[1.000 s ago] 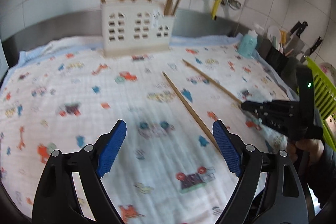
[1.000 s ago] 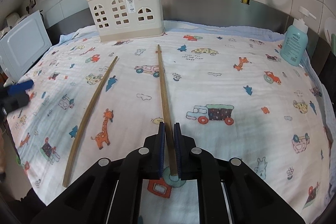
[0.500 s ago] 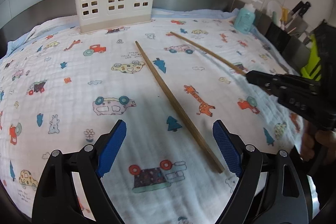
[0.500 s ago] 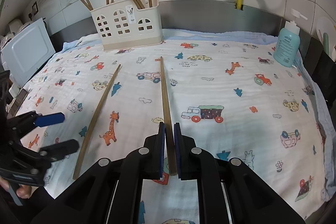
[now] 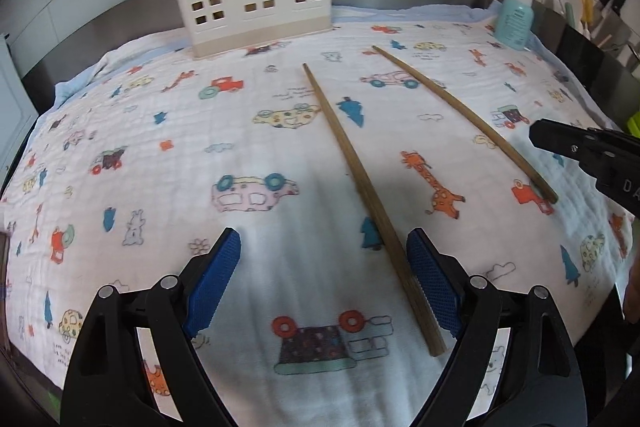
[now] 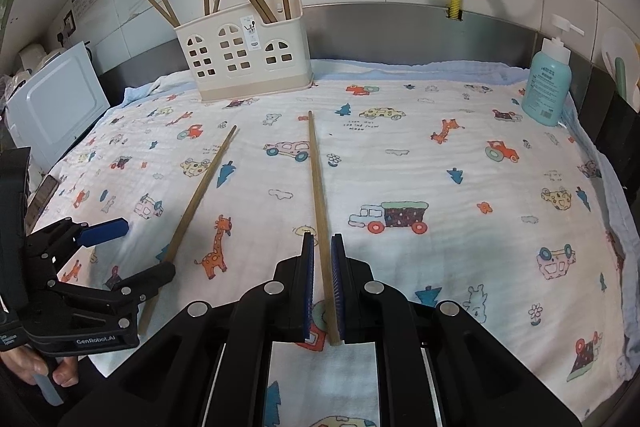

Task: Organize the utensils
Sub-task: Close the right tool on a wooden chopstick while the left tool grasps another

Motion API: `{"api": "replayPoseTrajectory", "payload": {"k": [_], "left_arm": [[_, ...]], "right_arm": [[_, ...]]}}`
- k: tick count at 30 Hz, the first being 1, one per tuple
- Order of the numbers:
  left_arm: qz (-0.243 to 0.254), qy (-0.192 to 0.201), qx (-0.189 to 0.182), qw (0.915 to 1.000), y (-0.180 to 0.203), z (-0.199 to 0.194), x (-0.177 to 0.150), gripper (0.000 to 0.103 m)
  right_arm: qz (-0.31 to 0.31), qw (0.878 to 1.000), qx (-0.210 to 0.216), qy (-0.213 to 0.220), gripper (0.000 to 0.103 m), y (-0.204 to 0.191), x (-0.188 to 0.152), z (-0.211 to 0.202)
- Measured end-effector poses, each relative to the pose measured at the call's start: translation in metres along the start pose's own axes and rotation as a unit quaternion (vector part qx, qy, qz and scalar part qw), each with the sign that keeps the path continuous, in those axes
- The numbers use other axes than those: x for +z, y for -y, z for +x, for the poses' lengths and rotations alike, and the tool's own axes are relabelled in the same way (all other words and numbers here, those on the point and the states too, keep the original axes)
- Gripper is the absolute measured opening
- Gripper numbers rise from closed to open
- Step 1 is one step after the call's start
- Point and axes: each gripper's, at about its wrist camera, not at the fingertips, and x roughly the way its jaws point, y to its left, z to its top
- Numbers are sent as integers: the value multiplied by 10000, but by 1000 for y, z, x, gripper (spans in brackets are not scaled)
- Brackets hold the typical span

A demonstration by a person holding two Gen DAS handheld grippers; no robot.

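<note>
Two long wooden chopsticks lie on a patterned cloth. My left gripper [image 5: 323,277] is open low over the cloth, with the near end of one chopstick [image 5: 356,171] just inside its right pad [image 5: 430,281]. My right gripper [image 6: 321,283] is nearly shut around the near end of the other chopstick [image 6: 318,183], which lies flat on the cloth; a small gap shows beside the left pad. That chopstick also shows in the left wrist view [image 5: 460,111]. A cream house-shaped utensil holder [image 6: 244,55] with several chopsticks stands at the back.
A teal soap bottle [image 6: 548,83] stands at the back right. A white appliance [image 6: 56,107] sits at the left edge. Knives and a rack [image 5: 608,15] stand at the far right. A metal backsplash and pipes run behind the cloth.
My left gripper has moved forward and right, bringing one chopstick's end between its pads. My right gripper has stayed around the other chopstick, drawing back slightly.
</note>
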Motion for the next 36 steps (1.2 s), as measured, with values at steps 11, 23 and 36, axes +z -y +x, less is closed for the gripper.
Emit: {"api": "replayPoseTrajectory", "payload": {"k": [11, 23, 36], "left_arm": [[103, 176, 177, 9996, 9, -7, -5, 54], [140, 227, -342, 9991, 14, -8, -8, 26], [98, 181, -508, 9985, 11, -6, -7, 27]], "right_arm": [[-3, 10000, -20, -87, 9, 1, -4, 6], [-74, 9997, -95, -218, 10, -1, -9, 19], [-98, 9994, -178, -281, 9, -2, -9, 27]]}}
